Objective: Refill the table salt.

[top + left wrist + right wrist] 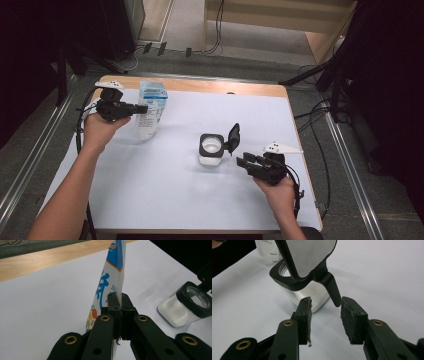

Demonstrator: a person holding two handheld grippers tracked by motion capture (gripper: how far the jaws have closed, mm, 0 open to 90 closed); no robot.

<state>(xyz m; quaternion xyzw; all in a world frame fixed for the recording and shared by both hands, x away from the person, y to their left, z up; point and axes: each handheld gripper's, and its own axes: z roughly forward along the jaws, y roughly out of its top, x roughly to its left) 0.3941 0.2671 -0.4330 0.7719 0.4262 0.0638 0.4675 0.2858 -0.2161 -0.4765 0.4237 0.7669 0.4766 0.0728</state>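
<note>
- High view: my left tongs [142, 108] are clamped on a clear refill pouch [151, 107] with blue print, which stands upright on the white surface [165, 195]. Beyond their tips and well apart sits a clear jar [210, 150] with a black collar and its black flip lid [233, 138] raised. My right tongs [243, 161] lie near the jar on its lid side, not touching it.
- Left gripper view: the tongs [119, 308] pinch the pouch's [110, 277] edge, jaws shut tight on the film. The pouch rises straight above them; the jar [183, 306], holding white powder, lies off beside the tips.
- Right gripper view: the tongs [325, 306] are released, with a gap between the pads [349, 317] and nothing between them. The jar [305, 293] sits just ahead; its hinge tab hangs just beyond the gap. The lid [309, 255] stands upright above.
</note>
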